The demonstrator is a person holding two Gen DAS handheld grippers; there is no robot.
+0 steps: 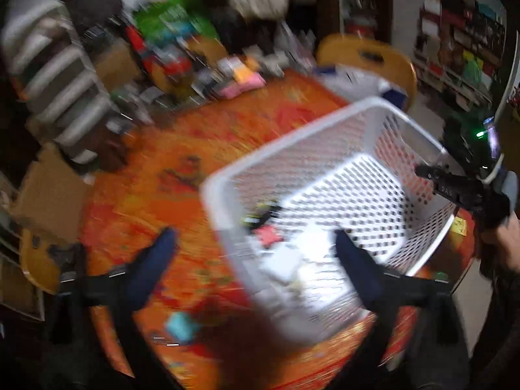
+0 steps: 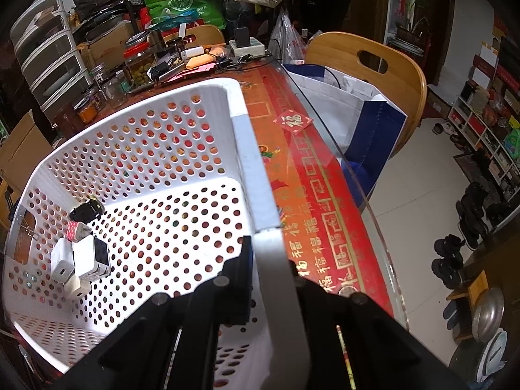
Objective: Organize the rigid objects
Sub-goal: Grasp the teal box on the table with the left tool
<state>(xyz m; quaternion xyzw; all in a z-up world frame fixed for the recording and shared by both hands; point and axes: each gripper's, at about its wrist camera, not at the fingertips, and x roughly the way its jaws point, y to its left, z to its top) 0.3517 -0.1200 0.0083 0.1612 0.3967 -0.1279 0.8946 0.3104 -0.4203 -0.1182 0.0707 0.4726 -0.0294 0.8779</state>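
Left tongs [image 1: 253, 253] wide open, nothing held, fingers straddling the basket [image 1: 325, 123] corner; view is blurred. Teal item [image 1: 182, 325] on the desk [image 1: 162, 162] just below them. Right tongs [image 2: 273, 266] clamped shut on the basket's right rim. Chargers [image 2: 86, 256] and a black item [image 2: 86, 211] lie clustered in the basket's left corner. Chair [image 2: 373, 61] beside the desk.

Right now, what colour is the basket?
White, with round holes; the basket shows best in the right wrist view.
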